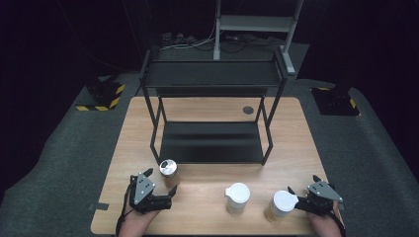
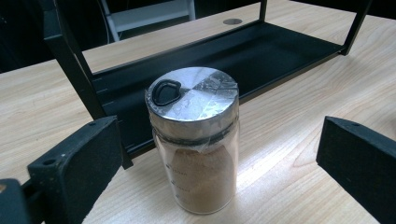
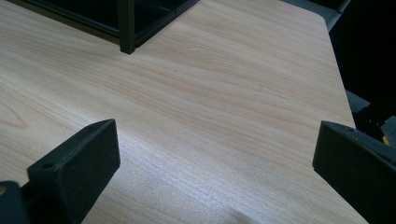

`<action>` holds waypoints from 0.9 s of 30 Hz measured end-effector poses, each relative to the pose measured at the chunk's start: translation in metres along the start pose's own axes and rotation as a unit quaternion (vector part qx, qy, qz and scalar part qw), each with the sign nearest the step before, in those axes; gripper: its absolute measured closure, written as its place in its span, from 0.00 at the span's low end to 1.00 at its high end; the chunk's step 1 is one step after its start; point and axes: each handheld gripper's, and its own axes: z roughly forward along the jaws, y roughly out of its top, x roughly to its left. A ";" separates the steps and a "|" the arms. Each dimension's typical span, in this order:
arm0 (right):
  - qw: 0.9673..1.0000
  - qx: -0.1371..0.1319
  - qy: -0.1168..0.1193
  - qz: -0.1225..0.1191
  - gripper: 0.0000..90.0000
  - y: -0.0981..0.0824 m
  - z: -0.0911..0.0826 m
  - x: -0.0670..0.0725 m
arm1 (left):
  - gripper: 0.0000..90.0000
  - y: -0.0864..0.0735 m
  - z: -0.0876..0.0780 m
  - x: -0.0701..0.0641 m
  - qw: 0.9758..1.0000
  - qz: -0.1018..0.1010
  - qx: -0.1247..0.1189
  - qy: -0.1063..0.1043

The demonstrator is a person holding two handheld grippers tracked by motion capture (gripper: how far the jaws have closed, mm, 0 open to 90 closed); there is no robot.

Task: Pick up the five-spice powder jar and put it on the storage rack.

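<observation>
Two tools I steer stand released: my left tool (image 2: 219, 163) brackets the spice jar (image 2: 196, 140) beside the rack (image 1: 212, 143); my right tool (image 3: 215, 163) faces bare surface (image 3: 224, 93) near its edge.

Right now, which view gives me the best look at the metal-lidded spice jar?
The left gripper view: the spice jar stands large between the open left claw jaws, showing its lid tab and brown powder. The high view shows it small, from above, beside the rack. The right gripper view looks across bare table.
</observation>
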 end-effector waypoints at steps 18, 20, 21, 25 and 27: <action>1.000 -0.001 0.001 0.004 0.00 0.000 0.000 -0.001 | 0.01 -0.001 0.020 0.006 1.000 -0.020 -0.001 -0.003; 1.000 -0.001 0.001 0.003 0.00 0.000 0.000 -0.001 | 0.01 0.000 0.022 0.006 1.000 -0.018 0.000 -0.002; 1.000 -0.001 0.002 0.003 0.00 0.000 0.000 -0.001 | 0.01 0.000 0.023 0.006 1.000 -0.020 0.000 -0.002; 1.000 -0.001 0.002 0.005 0.00 -0.001 0.000 -0.002 | 0.01 -0.001 0.026 0.007 1.000 -0.023 -0.005 -0.003; 1.000 -0.001 0.002 0.006 0.00 -0.001 0.000 -0.002 | 0.01 -0.002 0.028 0.007 1.000 -0.025 -0.006 -0.002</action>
